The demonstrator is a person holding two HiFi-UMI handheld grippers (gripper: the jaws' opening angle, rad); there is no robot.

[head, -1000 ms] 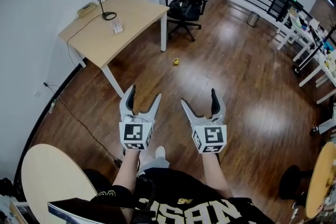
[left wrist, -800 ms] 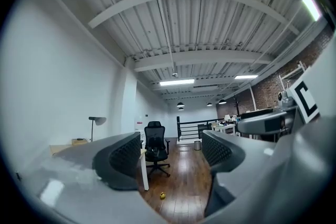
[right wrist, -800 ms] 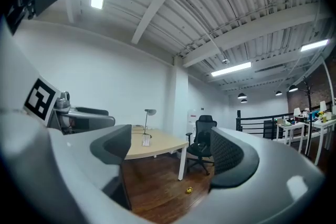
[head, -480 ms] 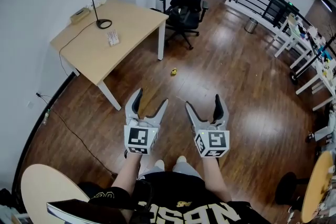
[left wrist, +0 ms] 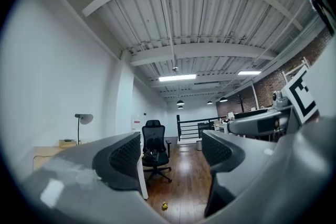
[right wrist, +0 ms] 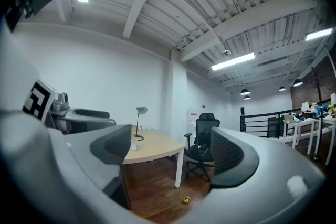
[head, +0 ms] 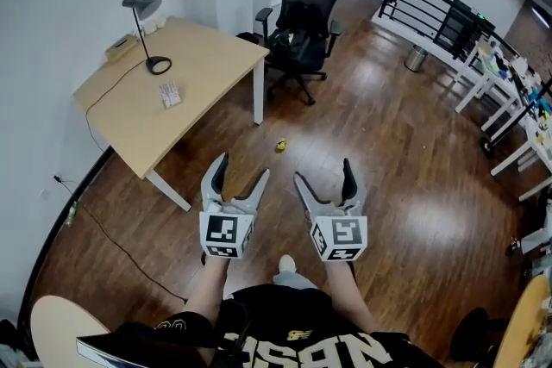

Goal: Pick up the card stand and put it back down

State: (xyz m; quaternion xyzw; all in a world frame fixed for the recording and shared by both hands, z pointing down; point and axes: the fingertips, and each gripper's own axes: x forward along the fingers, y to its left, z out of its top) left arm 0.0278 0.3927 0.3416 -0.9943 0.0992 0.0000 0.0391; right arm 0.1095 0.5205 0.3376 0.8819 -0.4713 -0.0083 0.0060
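Observation:
The card stand [head: 170,94] is a small clear holder with a card in it. It stands upright on the light wooden desk [head: 207,65], close to a black desk lamp [head: 144,34]. In the right gripper view the card stand [right wrist: 134,143] shows just past the left jaw. My left gripper [head: 241,170] and right gripper [head: 323,172] are held side by side over the wooden floor, well short of the desk. Both are open, and there is only floor and room between their jaws [left wrist: 173,157] [right wrist: 170,152].
A black office chair [head: 302,13] stands at the desk's far corner. A small yellow object [head: 280,146] lies on the floor ahead. A black railing [head: 431,9], a bin [head: 416,58] and white tables [head: 509,90] are to the right, a round table [head: 69,332] behind left.
The person has walked forward: the yellow object and the desk are nearer. Both grippers stay open, level and side by side.

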